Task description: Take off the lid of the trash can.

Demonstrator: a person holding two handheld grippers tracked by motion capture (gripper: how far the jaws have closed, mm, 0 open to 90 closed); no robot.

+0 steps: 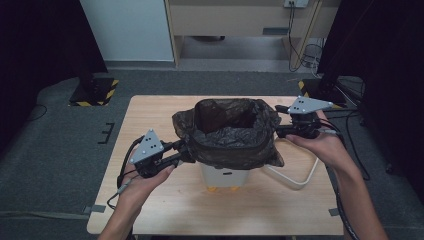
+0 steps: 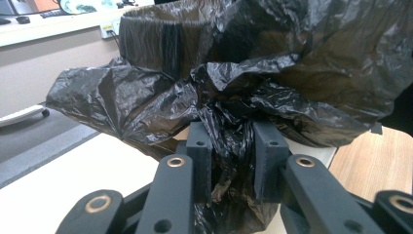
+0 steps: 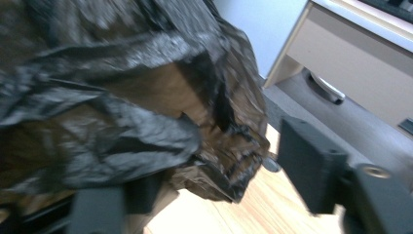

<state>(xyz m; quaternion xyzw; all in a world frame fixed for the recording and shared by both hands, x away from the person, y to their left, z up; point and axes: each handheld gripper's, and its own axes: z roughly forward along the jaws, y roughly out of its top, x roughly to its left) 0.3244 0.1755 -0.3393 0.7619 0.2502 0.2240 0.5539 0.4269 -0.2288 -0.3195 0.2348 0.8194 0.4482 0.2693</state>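
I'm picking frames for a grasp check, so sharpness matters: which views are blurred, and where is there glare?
High view: dim but sharp, room edges fall into black. Left gripper view: crisp, with shiny highlights on the black bag pinched in the left claw. Right gripper view: smeared by motion blur, bag folds and right claw soft.

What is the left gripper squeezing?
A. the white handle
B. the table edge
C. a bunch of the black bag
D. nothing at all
C: in the left gripper view the left gripper has a gathered fold of the black bag pinched between its two jaws, beside the white bin.
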